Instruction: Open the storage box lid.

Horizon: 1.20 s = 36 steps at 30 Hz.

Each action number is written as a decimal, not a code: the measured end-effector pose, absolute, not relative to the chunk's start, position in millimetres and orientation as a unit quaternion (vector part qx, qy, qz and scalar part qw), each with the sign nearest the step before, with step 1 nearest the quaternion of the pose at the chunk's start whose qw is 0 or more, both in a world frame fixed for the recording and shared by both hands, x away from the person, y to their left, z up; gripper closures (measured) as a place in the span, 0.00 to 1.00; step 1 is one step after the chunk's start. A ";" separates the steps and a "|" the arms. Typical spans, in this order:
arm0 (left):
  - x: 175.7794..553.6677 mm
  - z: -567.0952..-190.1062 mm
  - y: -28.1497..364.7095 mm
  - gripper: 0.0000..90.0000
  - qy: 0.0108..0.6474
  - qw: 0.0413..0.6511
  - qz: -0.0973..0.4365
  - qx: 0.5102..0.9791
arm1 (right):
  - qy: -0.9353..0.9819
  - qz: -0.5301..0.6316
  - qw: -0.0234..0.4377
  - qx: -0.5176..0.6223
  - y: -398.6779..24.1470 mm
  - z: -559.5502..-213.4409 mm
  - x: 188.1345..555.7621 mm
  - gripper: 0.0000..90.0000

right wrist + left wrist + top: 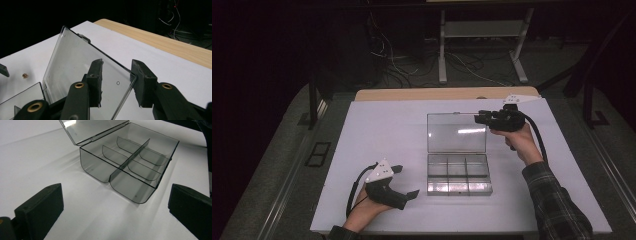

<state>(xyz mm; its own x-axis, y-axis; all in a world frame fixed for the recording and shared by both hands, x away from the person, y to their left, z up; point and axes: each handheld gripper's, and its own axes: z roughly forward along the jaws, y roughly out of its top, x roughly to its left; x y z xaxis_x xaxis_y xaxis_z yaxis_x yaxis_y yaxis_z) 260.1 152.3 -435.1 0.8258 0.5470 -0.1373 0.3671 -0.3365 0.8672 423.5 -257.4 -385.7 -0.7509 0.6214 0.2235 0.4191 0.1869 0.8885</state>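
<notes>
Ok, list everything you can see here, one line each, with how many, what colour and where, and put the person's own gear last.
Clear smoky plastic compartment box: one, grey-tinted, middle of the table, its compartments bare.
Clear hinged lid: one, transparent, standing open at the box's far side, its corner between the right gripper's jaws.
White table cover: one, white, spread under the box.
Wooden table edge: one, light wood, along the far side.
Small brass-coloured bit: one, on the white cover; too small to identify.
Metal stand legs: pale grey, on the floor behind the table.
Left gripper: one, black, near left of the box, jaws wide, nothing between them.
Right gripper: one, black, at the lid's right corner.
</notes>
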 end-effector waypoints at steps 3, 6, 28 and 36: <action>260.3 -435.1 152.5 0.00 0.283 0.502 0.089 0.813 | 0.765 0.536 0.097 0.343 -256.8 -387.3 424.7 0.67; 260.4 -435.3 152.6 0.00 0.285 0.504 0.089 0.811 | 0.765 0.535 0.097 0.346 -256.6 -389.6 426.4 0.67; 260.8 -435.7 153.0 0.00 0.285 0.502 0.086 0.812 | 0.769 0.514 0.100 0.366 -254.0 -403.9 437.4 0.62; 261.2 -436.3 152.9 0.00 0.286 0.501 0.084 0.812 | 0.770 0.507 0.096 0.376 -253.3 -411.3 441.2 0.61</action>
<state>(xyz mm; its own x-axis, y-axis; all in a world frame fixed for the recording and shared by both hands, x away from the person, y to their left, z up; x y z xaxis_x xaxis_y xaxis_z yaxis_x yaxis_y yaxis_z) 261.2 152.9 -436.3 0.8223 0.5490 -0.1499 0.3803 -0.3341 0.8624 441.2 -253.3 -411.3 -0.6984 0.6768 0.2327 0.4814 0.2037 0.8525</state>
